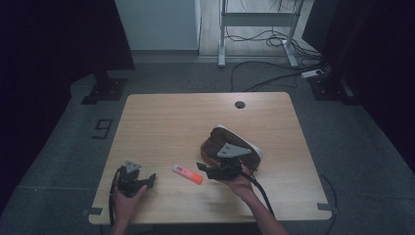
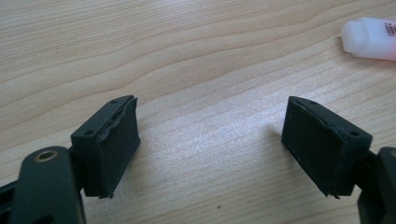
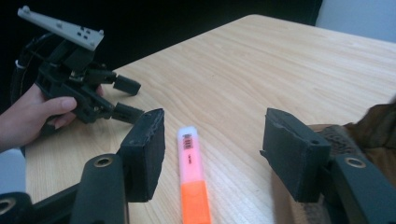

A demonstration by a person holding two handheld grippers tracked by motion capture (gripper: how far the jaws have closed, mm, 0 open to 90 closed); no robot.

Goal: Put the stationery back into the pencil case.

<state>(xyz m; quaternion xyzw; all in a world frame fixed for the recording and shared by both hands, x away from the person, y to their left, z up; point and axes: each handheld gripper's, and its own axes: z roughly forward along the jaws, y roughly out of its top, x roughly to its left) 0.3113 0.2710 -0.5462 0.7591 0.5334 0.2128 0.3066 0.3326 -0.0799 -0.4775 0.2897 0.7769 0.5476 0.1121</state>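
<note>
A highlighter [image 1: 187, 174] with an orange body and a pale pink cap lies on the wooden table [image 1: 171, 122], near the front, between my two grippers. In the right gripper view the highlighter [image 3: 191, 177] sits on the table just beyond and between the jaws of my right gripper [image 3: 212, 154], which is open and empty. From the high view the right gripper [image 1: 203, 170] points left at the pen. My left gripper [image 1: 149, 181] rests low at the front left, open; its own view has the left gripper [image 2: 210, 140] over bare wood with the pen's cap [image 2: 371, 32] at the top right.
A brown shoe [image 1: 230, 144] with a pale sole lies right of centre, just behind the right gripper; its edge, the shoe [image 3: 373, 126], is by the right jaw. A cable hole [image 1: 240, 104] is near the far edge. The left gripper [image 3: 126, 98] sits farther off, held by a hand.
</note>
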